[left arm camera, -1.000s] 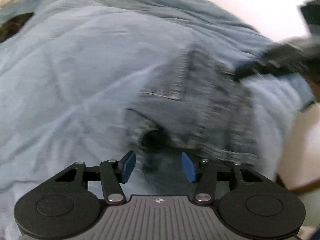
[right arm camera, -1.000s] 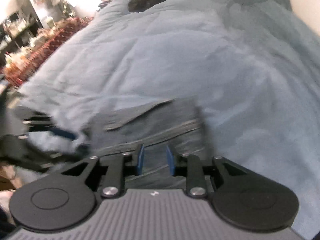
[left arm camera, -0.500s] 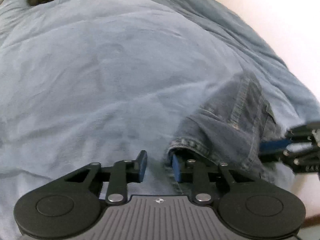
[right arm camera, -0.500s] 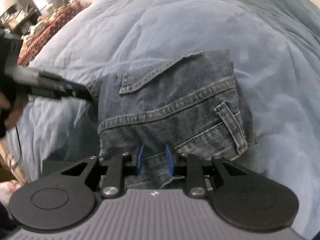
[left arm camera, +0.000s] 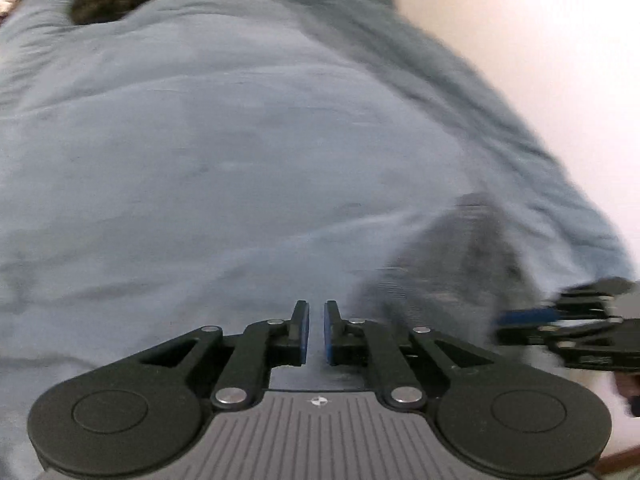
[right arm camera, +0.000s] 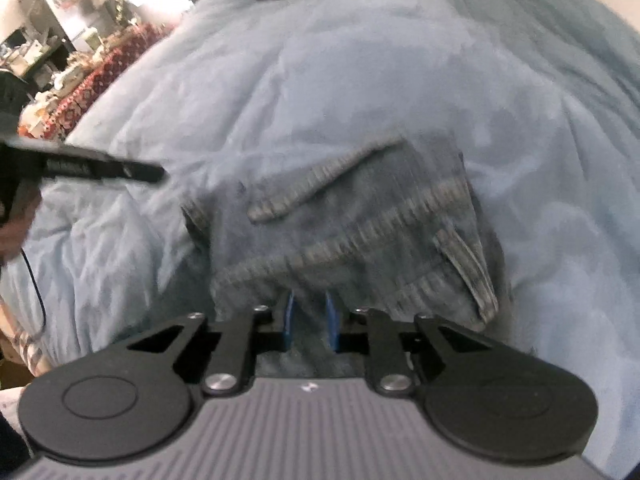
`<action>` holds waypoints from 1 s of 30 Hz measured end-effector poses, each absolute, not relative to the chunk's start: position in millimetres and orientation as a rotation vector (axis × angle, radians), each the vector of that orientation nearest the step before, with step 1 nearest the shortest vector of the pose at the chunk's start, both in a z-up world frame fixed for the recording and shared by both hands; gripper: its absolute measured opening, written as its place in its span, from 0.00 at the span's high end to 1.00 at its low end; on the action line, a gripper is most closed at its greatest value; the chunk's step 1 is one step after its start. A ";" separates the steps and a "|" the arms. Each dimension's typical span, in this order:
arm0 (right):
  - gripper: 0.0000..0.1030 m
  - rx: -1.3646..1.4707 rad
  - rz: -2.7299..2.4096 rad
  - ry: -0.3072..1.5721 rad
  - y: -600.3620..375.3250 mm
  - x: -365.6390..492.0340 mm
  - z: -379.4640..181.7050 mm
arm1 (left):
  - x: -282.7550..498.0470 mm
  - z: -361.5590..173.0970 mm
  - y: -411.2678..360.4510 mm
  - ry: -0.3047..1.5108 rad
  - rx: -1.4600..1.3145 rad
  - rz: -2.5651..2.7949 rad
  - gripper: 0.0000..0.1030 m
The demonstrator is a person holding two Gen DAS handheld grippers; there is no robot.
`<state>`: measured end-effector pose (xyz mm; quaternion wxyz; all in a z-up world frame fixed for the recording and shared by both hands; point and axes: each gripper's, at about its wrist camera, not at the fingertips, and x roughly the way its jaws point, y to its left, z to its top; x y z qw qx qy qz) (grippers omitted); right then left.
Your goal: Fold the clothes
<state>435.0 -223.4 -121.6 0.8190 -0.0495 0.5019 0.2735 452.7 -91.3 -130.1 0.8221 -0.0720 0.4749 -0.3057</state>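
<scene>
The folded denim jeans (right arm camera: 360, 224) lay on the blue blanket (right arm camera: 360, 80), at twelve o'clock from the right gripper (right arm camera: 310, 322), whose narrowly parted fingers pinched the hem. The left gripper (left arm camera: 315, 334) (nearly closed) held nothing, jeans at two o'clock. Denim looked heavy, stiffish, unslippery; thick seams suit gripping. No writing was legible.
</scene>
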 end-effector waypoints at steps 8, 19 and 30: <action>0.85 -0.146 0.610 0.989 -218.5 419.0 -139.8 | 459.6 -191.4 -111.2 1.035 -0.208 -0.816 0.97; 0.88 -0.166 0.631 0.808 -225.9 386.0 -162.3 | 441.8 -226.5 -52.5 0.870 -0.062 -0.818 0.98; 0.76 -0.032 0.466 0.587 -237.5 321.1 -152.7 | 354.9 -192.1 -28.2 0.597 -0.081 -0.702 0.61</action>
